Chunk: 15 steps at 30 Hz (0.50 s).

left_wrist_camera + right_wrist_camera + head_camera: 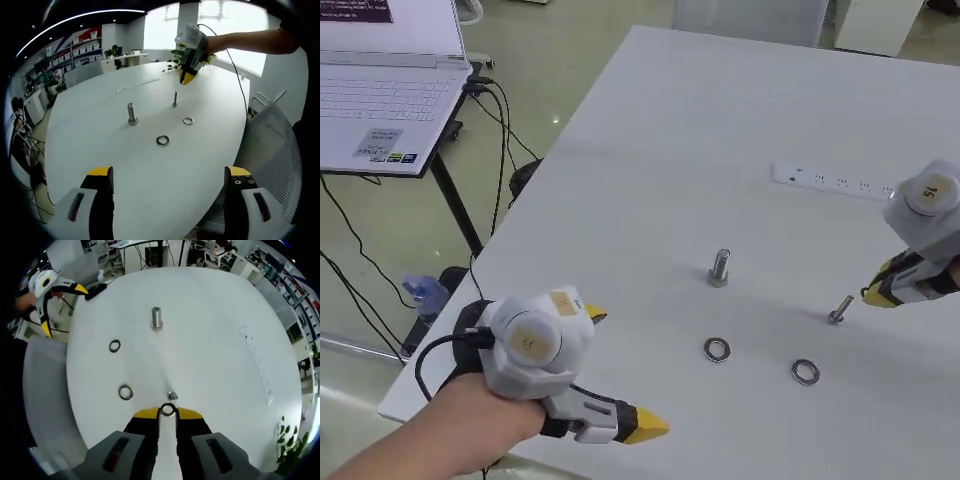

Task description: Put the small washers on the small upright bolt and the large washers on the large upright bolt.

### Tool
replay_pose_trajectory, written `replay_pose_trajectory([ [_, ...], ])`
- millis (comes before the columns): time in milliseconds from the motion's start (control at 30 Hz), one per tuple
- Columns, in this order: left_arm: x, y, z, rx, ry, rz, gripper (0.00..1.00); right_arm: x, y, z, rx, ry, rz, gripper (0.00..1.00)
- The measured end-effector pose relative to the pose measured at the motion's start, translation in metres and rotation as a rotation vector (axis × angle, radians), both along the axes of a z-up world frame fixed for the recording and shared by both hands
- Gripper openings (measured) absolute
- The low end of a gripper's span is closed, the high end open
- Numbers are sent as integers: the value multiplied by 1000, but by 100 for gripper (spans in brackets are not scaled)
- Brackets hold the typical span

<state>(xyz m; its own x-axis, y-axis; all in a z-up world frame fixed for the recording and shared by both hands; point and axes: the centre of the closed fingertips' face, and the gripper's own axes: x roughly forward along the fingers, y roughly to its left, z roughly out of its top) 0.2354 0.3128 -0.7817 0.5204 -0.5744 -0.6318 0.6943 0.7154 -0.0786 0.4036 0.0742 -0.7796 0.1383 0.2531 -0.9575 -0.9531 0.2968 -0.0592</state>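
Steel washer (small, shiny ring) pinched in right claw

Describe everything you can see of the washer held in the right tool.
The washer is a small, flat, silvery metal ring with an open round hole. It is pinched by its outer edge between the yellow tips of the right tool, with its flat face turned toward that tool's camera. It sits close beside the top of the small upright bolt and is not yet over it.
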Motion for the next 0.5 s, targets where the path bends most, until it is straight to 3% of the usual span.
replay_pose_trajectory([
  [167, -2, 1, -2, 6, 16, 4, 91, 7, 0, -7, 3, 4, 1, 12],
  [500, -2, 2, -4, 10, 10, -2, 90, 11, 5, -23, 2, 24, 9, 12],
])
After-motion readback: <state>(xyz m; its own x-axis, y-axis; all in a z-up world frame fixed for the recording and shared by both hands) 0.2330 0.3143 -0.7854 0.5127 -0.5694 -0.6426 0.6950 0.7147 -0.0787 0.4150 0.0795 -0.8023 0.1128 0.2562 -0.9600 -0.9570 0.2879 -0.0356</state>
